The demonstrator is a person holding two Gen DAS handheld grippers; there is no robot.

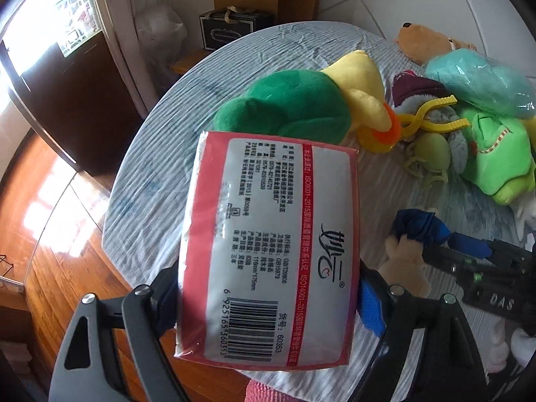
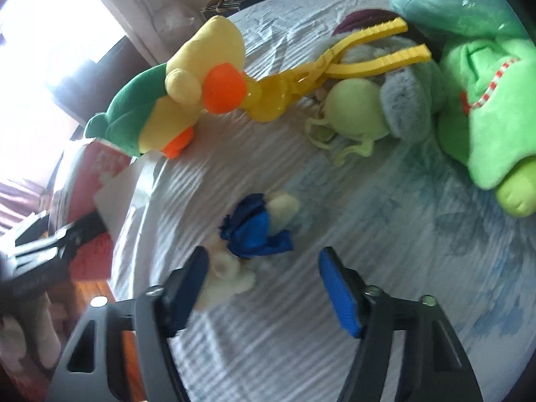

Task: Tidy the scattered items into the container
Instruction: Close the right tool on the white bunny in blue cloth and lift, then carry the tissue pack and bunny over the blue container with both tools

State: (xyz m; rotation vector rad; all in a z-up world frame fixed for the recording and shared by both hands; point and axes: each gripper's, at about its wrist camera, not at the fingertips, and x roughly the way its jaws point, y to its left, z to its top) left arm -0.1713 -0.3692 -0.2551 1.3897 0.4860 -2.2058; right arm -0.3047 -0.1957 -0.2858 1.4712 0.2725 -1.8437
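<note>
In the left wrist view, a wood floor (image 1: pixel 50 221) is seen far left, w/ a dark cabinet (image 1: pixel 67 107) by a bright window. A black gift box (image 1: pixel 231 28) sits beyond the bench (image 1: pixel 160 174), which is covered w/ a pale blue crinkled cloth. At centre, a red-and-white tissue pack (image 1: pixel 268 251) is pinched between the fingers (image 1: pixel 370 308) of the left gripper (image 1: pixel 268 305) and is held above the bench edge, label and barcode facing the camera. Behind it a green-and-yellow duck (image 1: pixel 301 100) is laid on the cloth. Further right, yellow tongs (image 1: pixel 432 114), a pale green pouch (image 1: pixel 430 154), a bright green plush (image 1: pixel 495 157), a teal bag (image 1: pixel 482 80) and a tan plush (image 1: pixel 425 42) are piled close together. At lower right the right gripper (image 1: pixel 445 238) is seen reaching onto a small doll w/ blue cloth (image 1: pixel 418 224).

In the right wrist view, the pack (image 2: pixel 97 174) shows at far left in the left gripper (image 2: pixel 50 244) (blurred). The duck (image 2: pixel 187 80) lies upper left, its orange beak touching the tongs (image 2: pixel 335 67). The doll (image 2: pixel 254 231) lies on the cloth just ahead of the right gripper (image 2: pixel 263 288); the fingers (image 2: pixel 340 294) are spread, w/ the doll's pale part close to the left finger but not pinched. The pouch (image 2: pixel 355 110) and green plush (image 2: pixel 495 100) are found at right. No container can be made out in either view.
</note>
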